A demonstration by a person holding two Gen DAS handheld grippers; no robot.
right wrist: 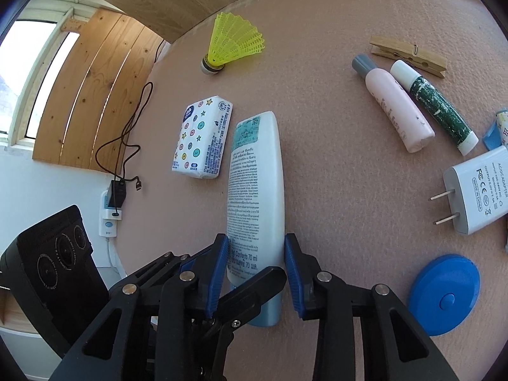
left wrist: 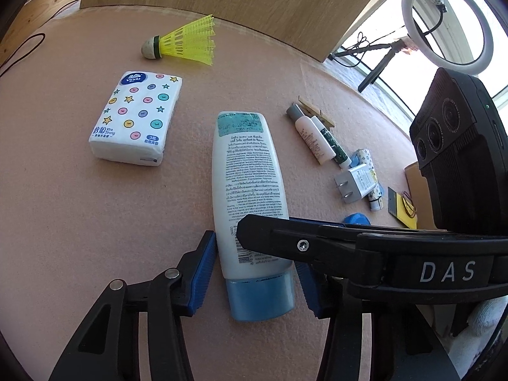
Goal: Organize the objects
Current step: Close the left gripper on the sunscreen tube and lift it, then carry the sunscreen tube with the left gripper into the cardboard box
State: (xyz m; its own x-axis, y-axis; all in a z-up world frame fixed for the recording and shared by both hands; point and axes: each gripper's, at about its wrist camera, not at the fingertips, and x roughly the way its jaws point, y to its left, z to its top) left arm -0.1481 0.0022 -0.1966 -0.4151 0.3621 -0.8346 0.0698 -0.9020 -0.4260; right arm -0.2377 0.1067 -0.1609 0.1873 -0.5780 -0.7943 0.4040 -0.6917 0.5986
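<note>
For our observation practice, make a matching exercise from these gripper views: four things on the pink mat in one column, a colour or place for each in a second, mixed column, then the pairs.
Things
1. shuttlecock
2. tape measure
3. lotion tube
4. clothespin

Descriptions
A. round and blue
B. bare wood, beside two small bottles
C. yellow skirt, near the mat's far edge
D. white with a light blue cap, between blue gripper pads

Pairs: 1-C, 2-A, 3-D, 4-B
</note>
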